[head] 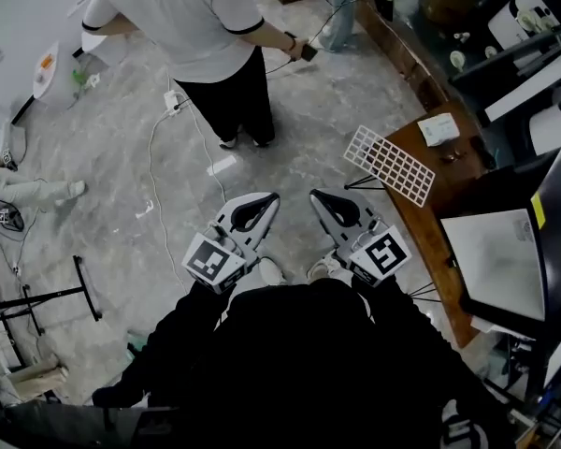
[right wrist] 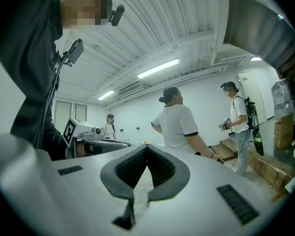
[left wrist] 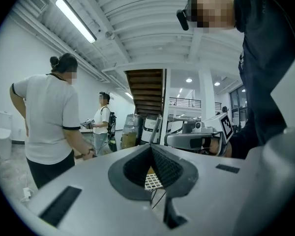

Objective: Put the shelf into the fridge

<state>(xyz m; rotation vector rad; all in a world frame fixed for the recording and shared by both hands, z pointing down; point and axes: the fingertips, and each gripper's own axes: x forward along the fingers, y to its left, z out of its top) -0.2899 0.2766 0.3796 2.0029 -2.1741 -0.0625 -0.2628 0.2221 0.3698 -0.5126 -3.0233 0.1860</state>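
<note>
The shelf [head: 390, 165] is a white wire grid lying tilted over the near corner of a brown table [head: 428, 215]; in the left gripper view a patch of the shelf [left wrist: 152, 181] shows through the gap under the jaws. To the right stands a black fridge [head: 498, 262] with a pale inside facing up toward me. My left gripper [head: 272, 197] and right gripper [head: 314, 195] are held side by side above the floor, short of the shelf. Both are shut with nothing between the pads, as the left gripper [left wrist: 151, 147] and right gripper [right wrist: 146, 147] show in their own views.
A person in a white shirt and black trousers [head: 206, 36] stands on the grey floor ahead, and another person [head: 341, 7] stands farther back. White cables [head: 159, 148] trail across the floor. A black stand [head: 37, 297] lies at the left. Small items [head: 439, 129] sit on the table.
</note>
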